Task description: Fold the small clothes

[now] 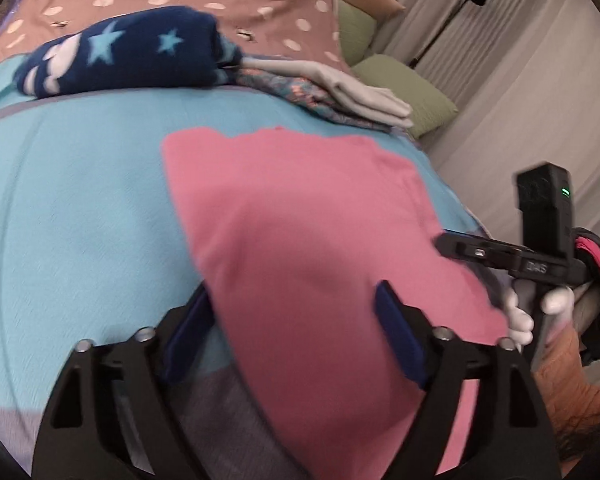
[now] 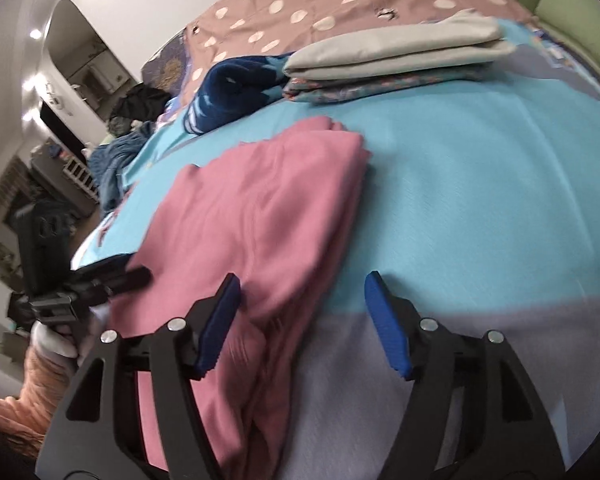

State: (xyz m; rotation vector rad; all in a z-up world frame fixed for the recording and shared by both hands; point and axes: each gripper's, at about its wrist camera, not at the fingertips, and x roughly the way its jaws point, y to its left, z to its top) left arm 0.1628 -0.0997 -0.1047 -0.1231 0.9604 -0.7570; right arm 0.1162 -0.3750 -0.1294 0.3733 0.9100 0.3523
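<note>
Bedspread [image 1: 80, 208], turquoise, filled both views. Pink garment [image 1: 300, 220] lay folded at centre frame on it. Folded stack, grey over patterned [image 2: 396, 60], sat upper right in right view, beside navy star-print bundle [image 1: 128, 56]. Left gripper [image 1: 292, 336] spread, pink cloth between its pads, unpinched. Right gripper [image 2: 304, 328] spread, garment edge beside its left pad.

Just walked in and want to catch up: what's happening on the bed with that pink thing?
A person holding a gripper in each hand is folding small clothes on a bed covered with a light blue blanket. The pink garment lies on it, partly folded over. Both the left gripper and the right gripper stand at its near edge with jaws open, neither pressing the cloth. Further back sit a navy star-patterned piece and a stack of folded clothes topped by a grey garment.
</note>
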